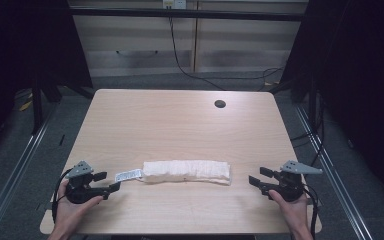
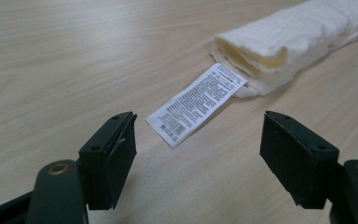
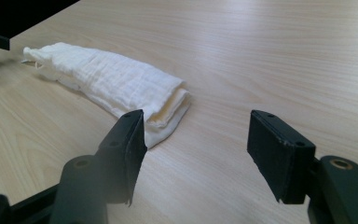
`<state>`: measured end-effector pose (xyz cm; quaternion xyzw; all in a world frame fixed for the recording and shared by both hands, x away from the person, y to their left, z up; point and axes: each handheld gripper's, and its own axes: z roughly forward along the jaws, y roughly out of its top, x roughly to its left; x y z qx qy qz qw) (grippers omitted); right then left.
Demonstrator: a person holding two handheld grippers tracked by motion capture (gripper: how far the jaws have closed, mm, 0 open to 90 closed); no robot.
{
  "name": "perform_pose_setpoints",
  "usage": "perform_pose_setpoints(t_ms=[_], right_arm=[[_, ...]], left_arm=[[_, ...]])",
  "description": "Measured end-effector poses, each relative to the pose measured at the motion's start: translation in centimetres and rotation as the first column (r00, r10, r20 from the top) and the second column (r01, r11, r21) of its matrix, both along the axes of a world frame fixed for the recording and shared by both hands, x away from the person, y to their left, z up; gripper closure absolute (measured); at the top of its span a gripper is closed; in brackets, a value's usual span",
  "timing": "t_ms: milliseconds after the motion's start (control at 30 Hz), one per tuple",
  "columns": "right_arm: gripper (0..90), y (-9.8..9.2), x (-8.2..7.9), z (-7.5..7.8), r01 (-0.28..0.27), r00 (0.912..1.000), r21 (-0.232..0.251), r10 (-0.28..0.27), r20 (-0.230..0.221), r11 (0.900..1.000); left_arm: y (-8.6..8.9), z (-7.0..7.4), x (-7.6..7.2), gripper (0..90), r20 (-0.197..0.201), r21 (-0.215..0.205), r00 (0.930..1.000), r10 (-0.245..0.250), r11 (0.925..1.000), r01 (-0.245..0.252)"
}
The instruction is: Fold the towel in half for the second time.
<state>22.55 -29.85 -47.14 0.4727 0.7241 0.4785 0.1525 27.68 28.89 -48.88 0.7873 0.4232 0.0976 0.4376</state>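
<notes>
While a folded white cloth roll [image 1: 187,171] lies on the pale wooden table [image 1: 180,120], left gripper [image 1: 106,183] and right gripper [image 1: 258,178] flank it, jaws apart, empty

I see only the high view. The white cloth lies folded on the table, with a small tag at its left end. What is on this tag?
Observer: The left gripper view shows the tag flat on the table, printed with small text and barcodes. I cannot read the words.
Operator: Is the cloth one layer or many?
Observer: Many. The right gripper view shows the cloth with several folded layers stacked at its near end.
Operator: Does the right gripper touch it?
Observer: No. The right gripper is open with bare table between its jaws; the cloth end lies just beyond one jaw.
</notes>
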Motion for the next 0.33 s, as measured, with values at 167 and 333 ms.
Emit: perform_pose_setpoints(t_ms=[167, 333], right_arm=[[32.2, -0.9, -0.4, -0.5, 0.047, 0.9989, -0.026, -0.047, 0.001, 0.999], [29.5, -1.8, -0.1, -0.9, 0.087, 0.9962, -0.045, -0.087, -0.004, 0.995]], left_arm=[[0.4, -0.2, 0.1, 19.6, 0.009, -0.006, 0.9999, 0.008, 1.0, -0.008], [0.4, -0.2, 0.2, 15.7, 0.023, -0.009, 0.9995, -0.022, 0.9997, 0.022]])
